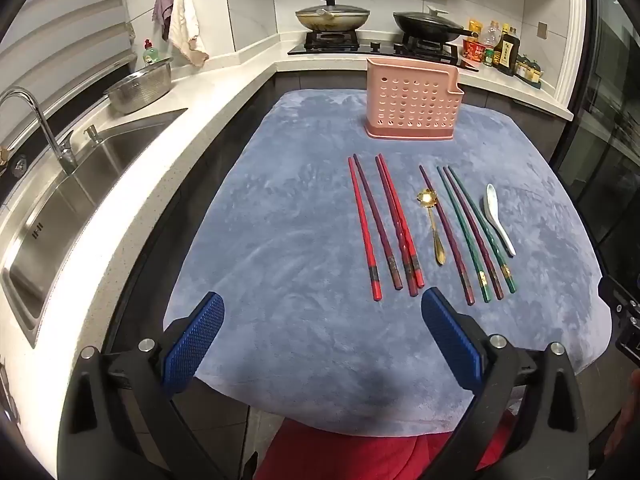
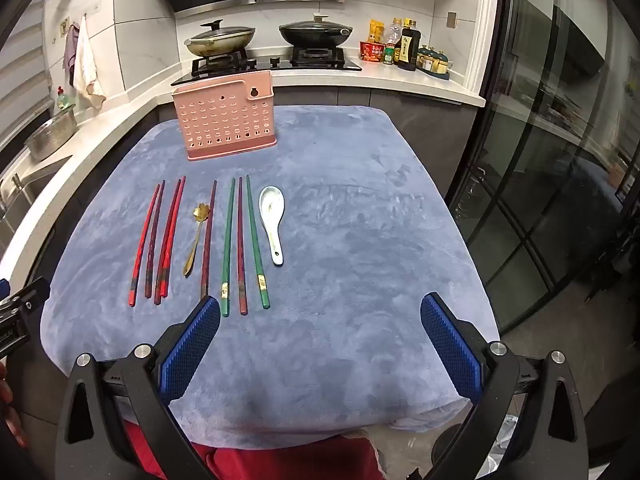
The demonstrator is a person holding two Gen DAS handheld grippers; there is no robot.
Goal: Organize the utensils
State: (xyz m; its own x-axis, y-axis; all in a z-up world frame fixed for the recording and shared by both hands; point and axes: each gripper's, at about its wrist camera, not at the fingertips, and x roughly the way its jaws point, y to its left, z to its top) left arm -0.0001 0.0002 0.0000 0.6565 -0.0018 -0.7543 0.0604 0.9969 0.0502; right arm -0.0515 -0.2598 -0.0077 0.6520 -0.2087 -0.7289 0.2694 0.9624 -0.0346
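Several chopsticks lie side by side on a blue cloth (image 1: 280,240): red and maroon ones (image 1: 386,224) (image 2: 160,240) on the left, green and maroon ones (image 1: 472,232) (image 2: 240,244) on the right. A gold spoon (image 1: 432,224) (image 2: 194,240) lies between the groups. A white ceramic spoon (image 1: 498,220) (image 2: 273,220) lies at the far right. A pink perforated utensil holder (image 1: 412,100) (image 2: 224,116) stands upright behind them. My left gripper (image 1: 322,308) is open and empty, near the cloth's front edge. My right gripper (image 2: 320,312) is open and empty, right of the chopstick handles.
A steel sink (image 1: 60,208) with a faucet (image 1: 36,120) and a colander (image 1: 140,88) lies along the left counter. A stove with two lidded pans (image 1: 332,16) (image 2: 316,32) and condiment bottles (image 2: 404,48) stands behind. A glass door (image 2: 560,160) is on the right.
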